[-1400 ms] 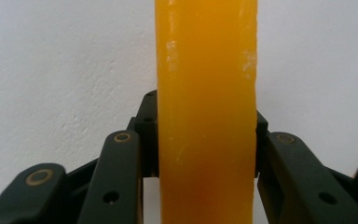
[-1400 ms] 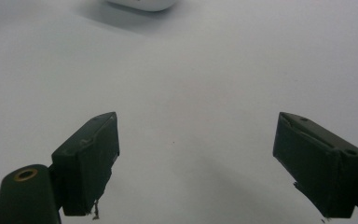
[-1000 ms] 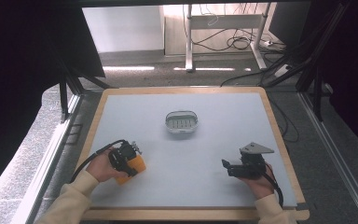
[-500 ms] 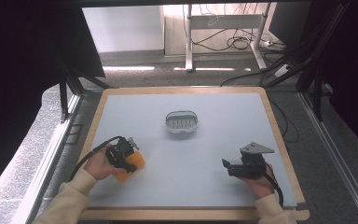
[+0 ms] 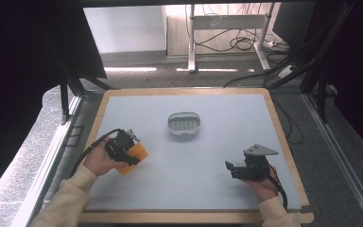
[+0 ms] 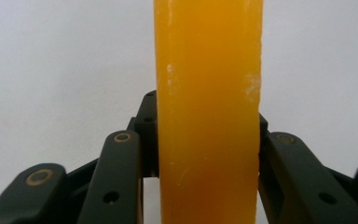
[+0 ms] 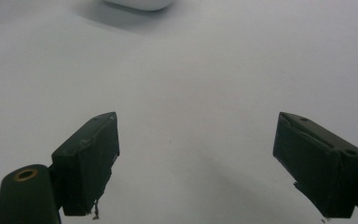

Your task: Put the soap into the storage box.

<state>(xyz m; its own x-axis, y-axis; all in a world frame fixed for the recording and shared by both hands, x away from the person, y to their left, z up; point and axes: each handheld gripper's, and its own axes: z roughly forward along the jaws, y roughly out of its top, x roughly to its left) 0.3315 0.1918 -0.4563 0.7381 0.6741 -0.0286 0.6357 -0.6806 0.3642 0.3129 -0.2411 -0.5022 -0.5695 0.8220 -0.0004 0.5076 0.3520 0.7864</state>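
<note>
Orange, waxy soap bar (image 6: 208, 112) is clamped across its flat faces by the left gripper (image 5: 123, 150), judged firm, light, slippery; the right gripper (image 5: 238, 170) is held wide open, empty.

The table (image 5: 123, 99) has a pale grey top bordered by a light wooden frame. Near its centre, slightly toward the far edge, sits a small oval dish (image 5: 184, 124) with a white rim and a slotted inner surface (a soap dish, by its look). Black frame struts (image 5: 73, 85) stand at both far corners. Beyond the table, grey carpet runs to a white desk leg (image 5: 190, 42), with loose cables (image 5: 246, 43) lying on the floor around it. Dark curtains (image 5: 23, 71) hang on either side.
</note>
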